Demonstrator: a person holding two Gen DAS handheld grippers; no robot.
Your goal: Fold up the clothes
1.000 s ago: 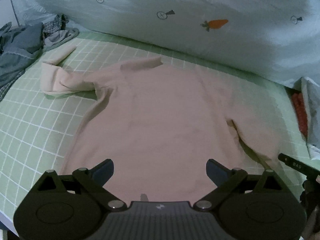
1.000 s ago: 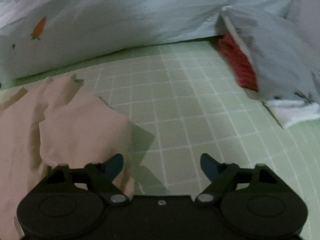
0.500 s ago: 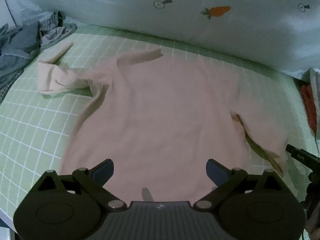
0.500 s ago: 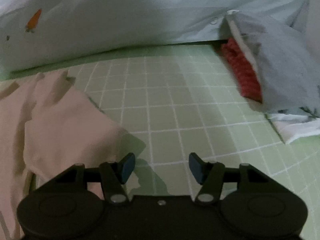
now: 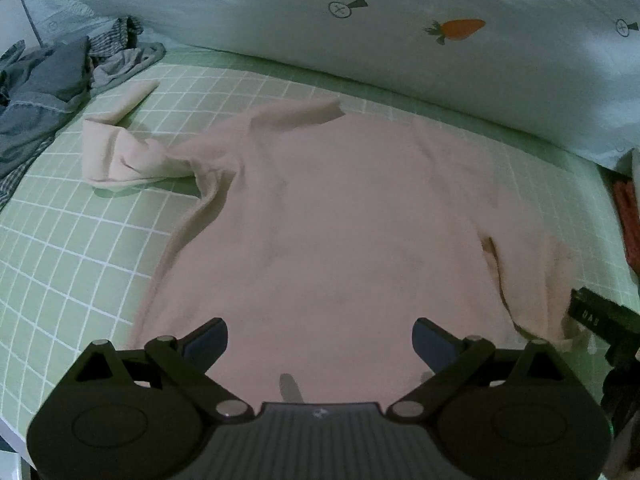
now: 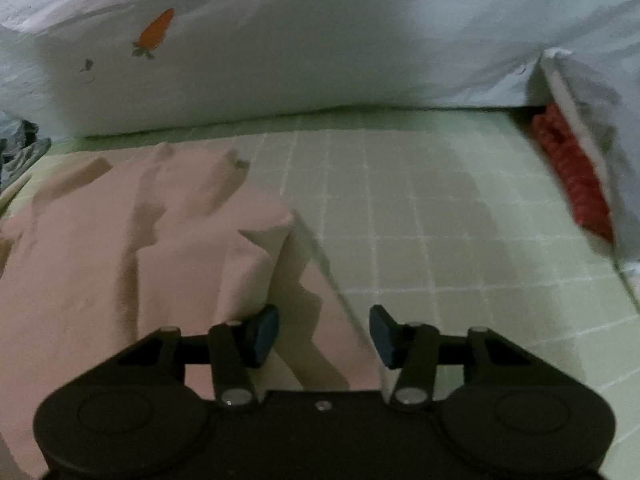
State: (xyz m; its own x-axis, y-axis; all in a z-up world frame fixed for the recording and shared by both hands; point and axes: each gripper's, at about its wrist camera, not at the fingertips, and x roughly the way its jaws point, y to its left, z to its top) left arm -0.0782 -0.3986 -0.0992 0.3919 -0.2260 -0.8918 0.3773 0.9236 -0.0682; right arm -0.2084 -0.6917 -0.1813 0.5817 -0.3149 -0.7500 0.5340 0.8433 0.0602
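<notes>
A pale pink long-sleeved top (image 5: pixel 328 216) lies spread flat on the green checked bed sheet (image 5: pixel 80 248). Its left sleeve (image 5: pixel 120 152) is bunched up at the left. Its right sleeve (image 5: pixel 532 276) is folded in at the right. My left gripper (image 5: pixel 320 340) is open and empty above the hem. My right gripper (image 6: pixel 324 330) is open, lower over the right sleeve (image 6: pixel 256 248), with sleeve cloth between its blue fingertips (image 6: pixel 266 330). Its black body shows at the right edge of the left wrist view (image 5: pixel 600 320).
A white quilt with carrot prints (image 5: pixel 440 28) runs along the back of the bed. A pile of grey and blue clothes (image 5: pixel 52 84) lies at the back left. A red knitted item (image 6: pixel 568 176) under grey cloth lies at the right.
My right gripper has moved left onto the right sleeve and its jaws have narrowed. My left gripper has barely shifted over the hem.
</notes>
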